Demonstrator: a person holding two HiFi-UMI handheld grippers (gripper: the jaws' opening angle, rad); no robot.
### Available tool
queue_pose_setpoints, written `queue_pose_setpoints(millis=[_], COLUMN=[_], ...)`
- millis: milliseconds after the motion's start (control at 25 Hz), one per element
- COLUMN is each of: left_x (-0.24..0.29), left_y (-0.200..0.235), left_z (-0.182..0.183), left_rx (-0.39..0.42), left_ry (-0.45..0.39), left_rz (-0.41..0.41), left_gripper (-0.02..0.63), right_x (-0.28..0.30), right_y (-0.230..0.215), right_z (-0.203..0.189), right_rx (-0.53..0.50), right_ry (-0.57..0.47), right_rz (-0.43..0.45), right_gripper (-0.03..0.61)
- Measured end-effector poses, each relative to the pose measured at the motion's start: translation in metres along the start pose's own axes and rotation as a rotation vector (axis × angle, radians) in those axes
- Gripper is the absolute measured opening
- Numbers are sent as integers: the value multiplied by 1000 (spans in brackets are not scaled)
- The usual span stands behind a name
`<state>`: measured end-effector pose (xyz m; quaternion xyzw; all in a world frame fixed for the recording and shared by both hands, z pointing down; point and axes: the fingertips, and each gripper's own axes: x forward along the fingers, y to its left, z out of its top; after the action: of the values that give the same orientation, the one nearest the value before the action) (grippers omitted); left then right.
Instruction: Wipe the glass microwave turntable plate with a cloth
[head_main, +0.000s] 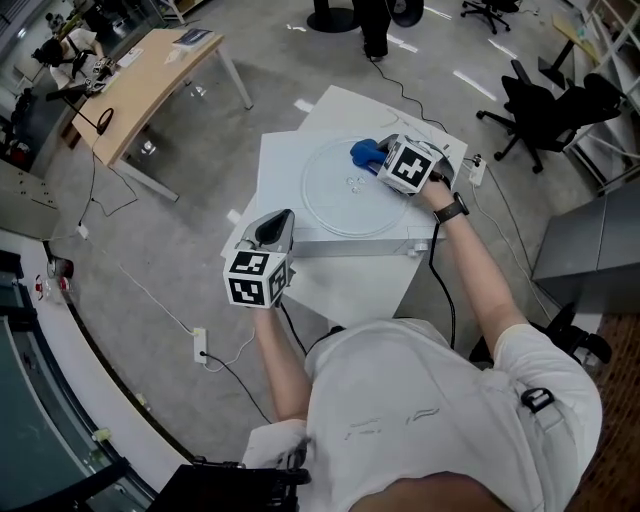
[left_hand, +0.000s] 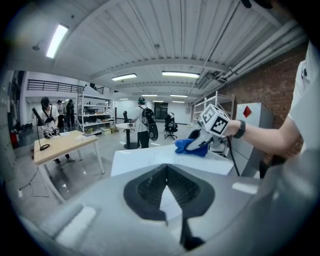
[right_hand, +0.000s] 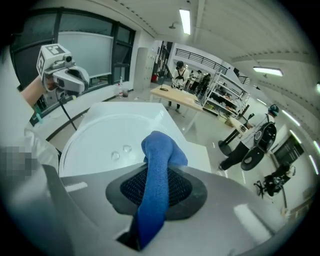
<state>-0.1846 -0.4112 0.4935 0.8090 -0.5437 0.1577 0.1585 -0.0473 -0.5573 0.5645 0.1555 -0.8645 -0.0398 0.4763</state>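
The round glass turntable plate (head_main: 335, 195) lies flat on a white table (head_main: 290, 160). My right gripper (head_main: 385, 160) is shut on a blue cloth (head_main: 365, 153) and holds it over the plate's far right rim. In the right gripper view the cloth (right_hand: 159, 150) runs up between the jaws and folds onto the plate (right_hand: 105, 135). My left gripper (head_main: 283, 215) hovers off the table's near left edge, its jaws together with nothing in them. From the left gripper view I see its jaws (left_hand: 167, 167), the cloth (left_hand: 189, 146) and the table (left_hand: 145, 159) ahead.
A wooden desk (head_main: 150, 75) stands at the far left and black office chairs (head_main: 545, 110) at the far right. To the right is a grey cabinet (head_main: 590, 250). A power strip (head_main: 200, 345) and cables lie on the floor. People stand far behind (left_hand: 145, 125).
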Motion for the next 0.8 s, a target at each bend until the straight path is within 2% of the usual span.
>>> queue_pose_setpoints(millis=[120, 280, 440, 560, 680, 800], left_x=[4, 11, 14, 12, 11, 15], left_y=[-2, -9, -14, -11, -9, -16], left_z=[1, -1, -7, -8, -6, -10], left_rx=[6, 9, 14, 16, 18, 22], left_ry=[-4, 0, 15, 23, 16, 15], left_rz=[-11, -41, -70, -84, -96, -122], left_gripper=[3, 5, 3, 3, 3, 4], right_x=[-25, -46, -39, -19, 0, 10], right_y=[9, 49, 103, 122, 112, 74], right_z=[-31, -43, -13, 21, 50, 49], right_rx=[-29, -41, -32, -44, -41, -19], right_ry=[67, 70, -33, -92, -112, -90], right_rz=[-22, 35, 180, 237, 214, 75], right_gripper=[67, 67, 67, 67, 67, 69])
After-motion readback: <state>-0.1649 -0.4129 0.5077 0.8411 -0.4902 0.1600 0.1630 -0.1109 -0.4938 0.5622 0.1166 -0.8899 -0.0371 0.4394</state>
